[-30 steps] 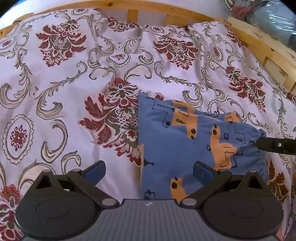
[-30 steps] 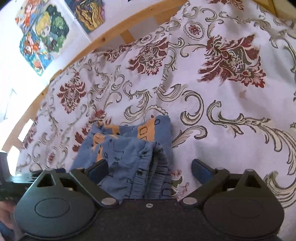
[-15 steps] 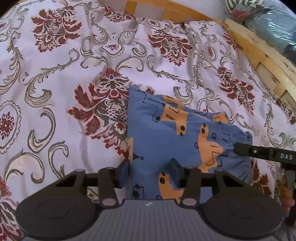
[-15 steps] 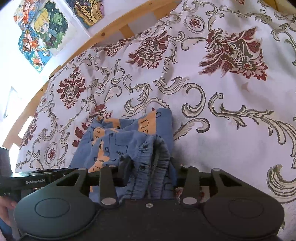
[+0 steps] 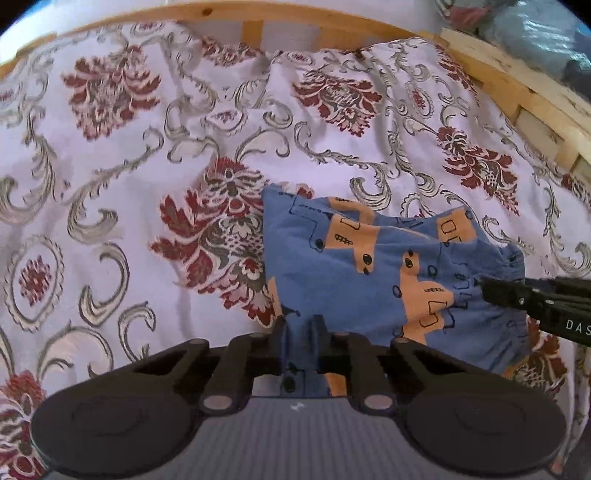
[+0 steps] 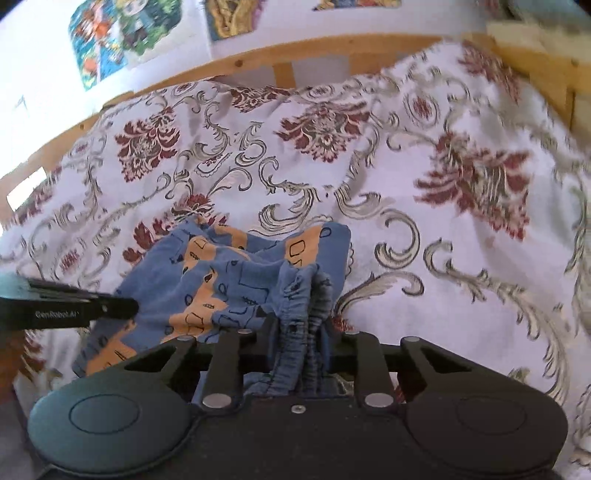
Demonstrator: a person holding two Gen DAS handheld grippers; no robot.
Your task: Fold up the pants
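A wooden-framed bed (image 5: 517, 77) under a white bedspread with dark red floral and grey scroll print (image 5: 122, 192) carried the folded blue pants with orange patches (image 5: 369, 266) near its middle. The left hand-held gripper (image 5: 300, 332) was clamped on the pants' near corner; the right hand-held gripper (image 6: 297, 328) pinched their gathered waistband.

The pants (image 5: 373, 273) lie on the bedspread (image 5: 110, 206), near the middle of the bed. The left gripper (image 5: 297, 332) bites their near edge; the right gripper (image 6: 297, 328) pinches the bunched waistband on the opposite side. Behind the bedspread runs the bed frame (image 5: 295, 22), with posters (image 6: 122, 33) on the wall beyond.
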